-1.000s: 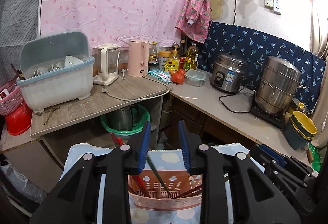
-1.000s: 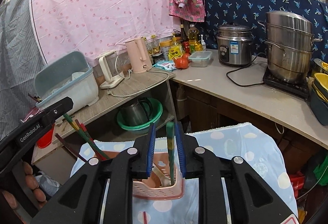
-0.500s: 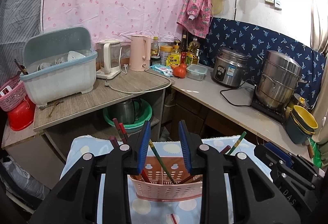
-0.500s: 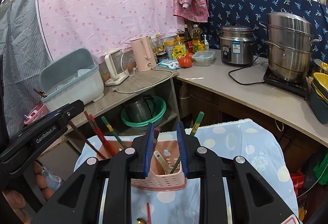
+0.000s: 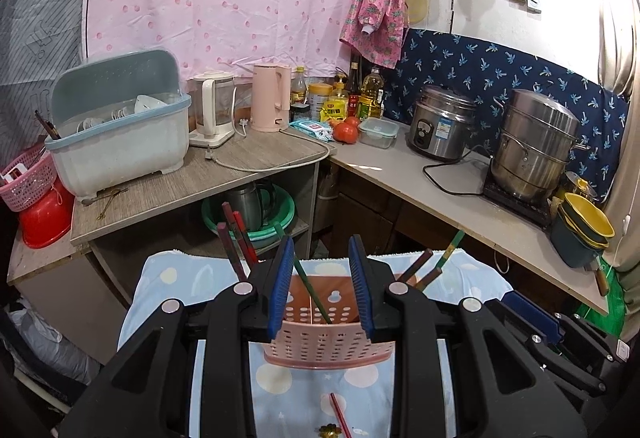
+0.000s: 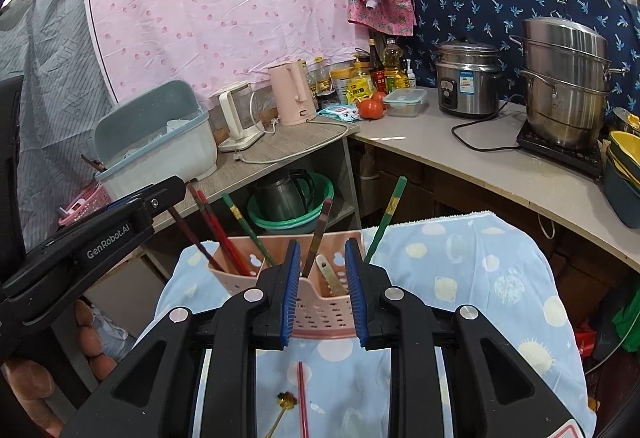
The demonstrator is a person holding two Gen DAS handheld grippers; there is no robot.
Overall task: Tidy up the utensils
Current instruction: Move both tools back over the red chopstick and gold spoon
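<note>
A pink perforated utensil caddy (image 5: pixel 326 344) (image 6: pixel 320 312) stands on a blue spotted cloth (image 6: pixel 460 278). Several red, brown and green chopsticks (image 6: pixel 240 222) lean in its compartments, with a spoon handle (image 6: pixel 330 274). A red chopstick (image 6: pixel 302 398) (image 5: pixel 340 414) and a small gold flower-headed utensil (image 6: pixel 286 400) lie on the cloth in front of the caddy. My left gripper (image 5: pixel 322 284) is open and empty just short of the caddy. My right gripper (image 6: pixel 322 288) is open and empty, also just short of it. The left gripper's body shows at the left of the right wrist view (image 6: pixel 108 238).
Behind the cloth is an L-shaped counter (image 5: pixel 400 177) with a blue dish box (image 5: pixel 120 141), kettles (image 5: pixel 270 97), bottles, a rice cooker (image 5: pixel 440 127) and a steel steamer pot (image 5: pixel 534 141). A green basin (image 5: pixel 248 213) sits on the low shelf. Stacked bowls (image 5: pixel 584 230) stand at the right.
My right gripper let go of the green chopstick, which now leans in the caddy. Both grippers drew back from the caddy, revealing the red chopstick and gold utensil on the cloth.
</note>
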